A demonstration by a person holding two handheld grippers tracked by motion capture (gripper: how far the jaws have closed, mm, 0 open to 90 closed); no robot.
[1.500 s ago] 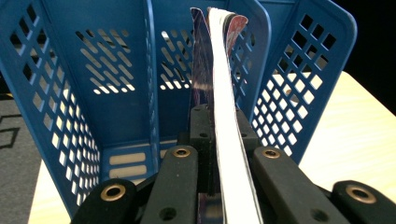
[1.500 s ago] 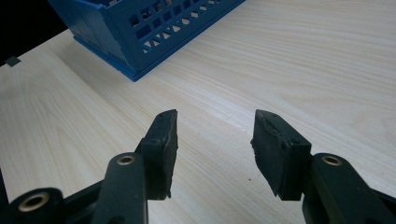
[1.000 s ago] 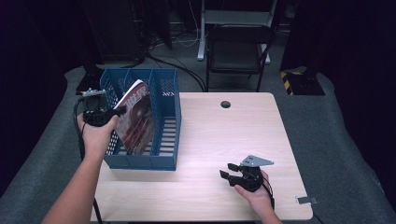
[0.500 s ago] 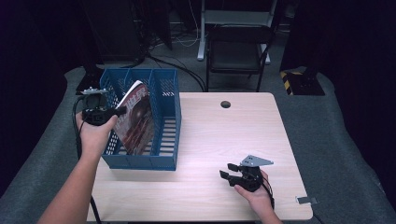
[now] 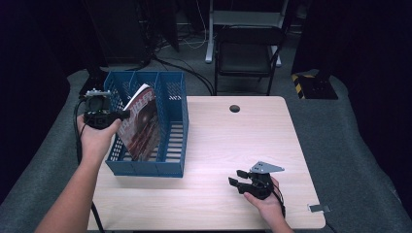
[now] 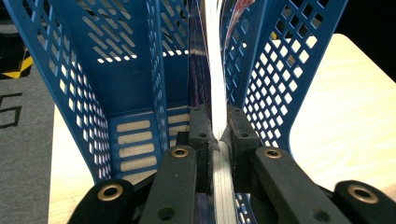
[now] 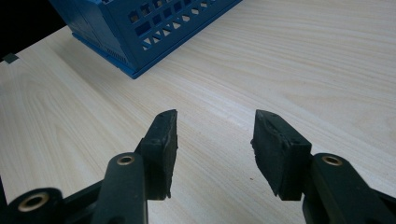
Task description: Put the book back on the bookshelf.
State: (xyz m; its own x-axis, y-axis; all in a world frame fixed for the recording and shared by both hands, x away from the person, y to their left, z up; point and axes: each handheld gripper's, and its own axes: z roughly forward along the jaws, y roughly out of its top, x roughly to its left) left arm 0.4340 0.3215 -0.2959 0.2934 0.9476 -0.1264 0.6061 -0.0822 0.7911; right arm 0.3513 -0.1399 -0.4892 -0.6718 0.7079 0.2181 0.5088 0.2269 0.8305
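Both jaws of the left claw (image 6: 215, 135) pinch the magazine (image 6: 212, 70) edge.

Light wood table (image 5: 218, 145); blue file rack (image 5: 170, 165) on left part, right gripper (image 5: 240, 182) resting near front edge

One magazine (image 5: 141, 124), one blue rack (image 5: 172, 126), two claws (image 5: 241, 182).

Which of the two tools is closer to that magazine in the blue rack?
The left tool is closer: it is clamped on the magazine standing in the blue rack. The right tool sits open, well apart on the table.
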